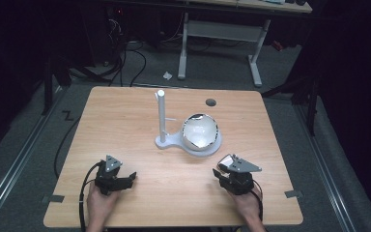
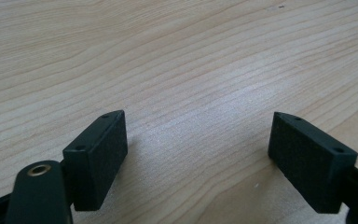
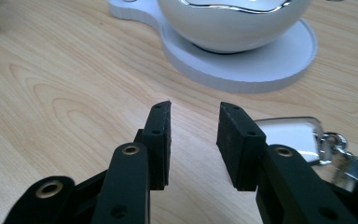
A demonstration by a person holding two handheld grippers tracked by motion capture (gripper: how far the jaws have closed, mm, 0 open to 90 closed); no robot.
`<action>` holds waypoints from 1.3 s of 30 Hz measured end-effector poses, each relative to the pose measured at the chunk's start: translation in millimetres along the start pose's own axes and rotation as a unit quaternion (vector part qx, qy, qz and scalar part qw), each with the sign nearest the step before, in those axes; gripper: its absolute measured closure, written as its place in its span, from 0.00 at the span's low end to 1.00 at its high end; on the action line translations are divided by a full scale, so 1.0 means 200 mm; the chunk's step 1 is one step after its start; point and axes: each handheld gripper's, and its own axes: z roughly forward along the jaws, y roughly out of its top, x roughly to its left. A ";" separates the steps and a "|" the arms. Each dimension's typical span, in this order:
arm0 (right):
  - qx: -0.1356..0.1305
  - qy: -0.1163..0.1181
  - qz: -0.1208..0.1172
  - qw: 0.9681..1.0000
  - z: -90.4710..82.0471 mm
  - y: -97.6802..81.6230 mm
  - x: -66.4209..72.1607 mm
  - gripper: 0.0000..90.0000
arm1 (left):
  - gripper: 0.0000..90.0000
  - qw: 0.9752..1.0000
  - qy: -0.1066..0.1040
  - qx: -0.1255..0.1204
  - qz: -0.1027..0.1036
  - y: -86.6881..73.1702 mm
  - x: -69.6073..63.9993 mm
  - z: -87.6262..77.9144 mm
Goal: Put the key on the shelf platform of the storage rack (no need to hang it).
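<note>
Right tool (image 3: 195, 109): jaws partway apart, nothing between the pads, only bare table (image 3: 51, 93) under the gap. Left tool (image 2: 198, 116): released, jaws wide, empty, low over plain wood well to the left.

Work piece: clear key tag (image 3: 291, 135) with a metal ring and small lock (image 3: 342, 156). It lay flat on the table just beside the right tool's right-hand jaw, outside the gap and partly hidden behind that jaw.

Risks I noted:
- A squeeze from that position would have closed on air, since the tag sat off to one side. The tool needed to shift sideways first.
- The tag lay flat and looked thin and slick. I judged that the pads could skid over it or shove it along the wood instead of lifting an edge.
- The jaw nearest the tag could have nudged it while re-aiming and dragged the ring and lock with it.
- If gripped by the plate alone, the ring and lock would likely have hung and swung.
- The white stand (image 3: 261, 74) carrying the white bowl (image 3: 228, 28) stood close ahead. A forward overshoot could have knocked the base or jolted the bowl on it.
</note>
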 end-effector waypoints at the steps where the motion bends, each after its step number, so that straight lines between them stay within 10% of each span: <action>1: 0.000 -0.002 0.006 1.000 -0.01 0.00 -0.01 0.73 | 0.22 1.000 0.000 -0.001 -0.001 0.00 0.00 0.00; 39: 0.029 -0.089 0.097 0.991 -0.04 -0.06 -0.36 0.74 | 0.22 1.000 0.001 0.001 0.001 0.00 0.00 0.00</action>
